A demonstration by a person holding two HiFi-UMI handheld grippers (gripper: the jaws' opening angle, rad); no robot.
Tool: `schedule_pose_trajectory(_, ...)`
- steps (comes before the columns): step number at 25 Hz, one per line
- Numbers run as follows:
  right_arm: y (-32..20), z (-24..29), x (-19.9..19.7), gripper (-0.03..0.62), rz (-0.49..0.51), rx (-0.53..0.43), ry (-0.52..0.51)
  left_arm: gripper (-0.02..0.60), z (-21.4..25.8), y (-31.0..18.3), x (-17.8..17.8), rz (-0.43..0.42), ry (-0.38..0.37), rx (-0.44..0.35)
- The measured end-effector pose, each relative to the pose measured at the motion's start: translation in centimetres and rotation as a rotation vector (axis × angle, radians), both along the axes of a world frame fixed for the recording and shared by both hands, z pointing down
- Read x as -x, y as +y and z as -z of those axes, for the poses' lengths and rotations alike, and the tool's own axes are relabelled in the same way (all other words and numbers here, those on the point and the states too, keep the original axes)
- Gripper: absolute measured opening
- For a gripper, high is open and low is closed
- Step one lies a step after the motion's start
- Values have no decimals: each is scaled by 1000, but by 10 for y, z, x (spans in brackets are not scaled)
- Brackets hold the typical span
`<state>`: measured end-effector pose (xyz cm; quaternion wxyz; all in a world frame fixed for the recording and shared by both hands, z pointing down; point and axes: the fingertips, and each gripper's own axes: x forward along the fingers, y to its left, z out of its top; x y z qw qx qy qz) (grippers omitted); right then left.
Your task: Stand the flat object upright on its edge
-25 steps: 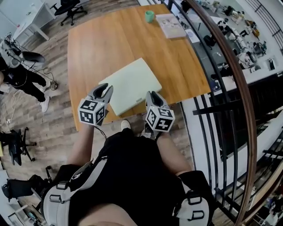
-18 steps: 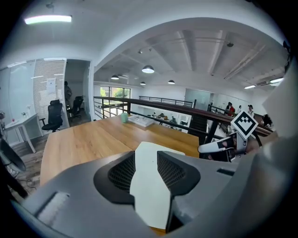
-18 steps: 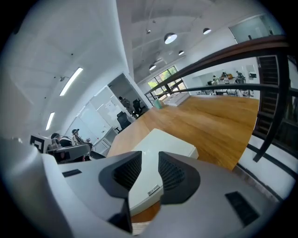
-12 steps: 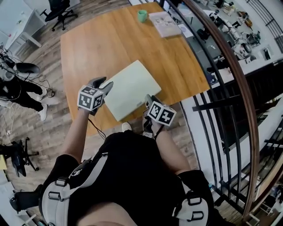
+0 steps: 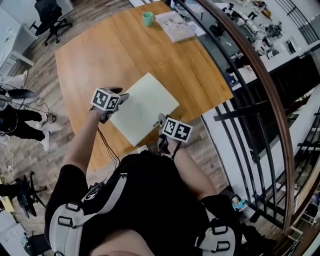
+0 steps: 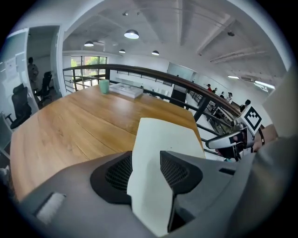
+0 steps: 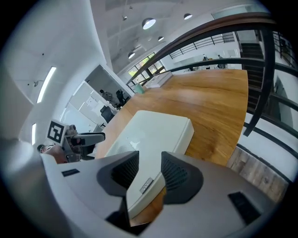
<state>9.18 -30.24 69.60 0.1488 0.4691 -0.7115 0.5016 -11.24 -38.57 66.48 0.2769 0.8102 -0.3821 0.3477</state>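
Observation:
A pale green flat slab (image 5: 142, 107) lies flat on the wooden table (image 5: 100, 50), its near corner at the table's front edge. My left gripper (image 5: 119, 95) straddles the slab's left edge. In the left gripper view the slab (image 6: 163, 139) runs up between the opening jaws (image 6: 145, 169). At the near right edge my right gripper (image 5: 161, 119) stands astride the slab. Its jaws (image 7: 150, 174) are opening too, with the slab's rim (image 7: 153, 135) between them and wood showing beside one pad.
A green cup (image 5: 147, 18) and a book (image 5: 175, 25) sit at the table's far end. A curved railing with dark bars (image 5: 250, 65) runs close along the right side. Office chairs (image 5: 47, 12) and a person (image 5: 20, 125) are on the floor to the left.
Both grippers have spread their jaws and slid onto the slab's edges, the left one further up its left side. The slab still lies flat.

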Motion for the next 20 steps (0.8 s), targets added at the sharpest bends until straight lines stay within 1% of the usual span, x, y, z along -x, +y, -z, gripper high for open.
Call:
schedule_pose_trajectory(3,0,-10,3,130,3,25,19,178,-16,-15,0,-28,-6,62)
schedule_pose_trajectory(6,-1,-18,4,132,-24,59,4,194,-30,-25,-2,-53,23,142)
schedule_pose_trajectory(9,-1,-22,2,132,-72,90,-32,210,-40,-25,-10,-103,60,229)
schedule_pose_trajectory(12,-2,-21,3,132,-63,88,-11,210,-53,-24,-14,-161,50,298)
schedule_pose_trajectory(16,0,-22,3,130,-49,89,40,212,-60,-22,-19,-211,48,333)
schedule_pose_trajectory(20,2,-21,4,131,-30,89,94,212,-60,-20,-20,-227,58,349)
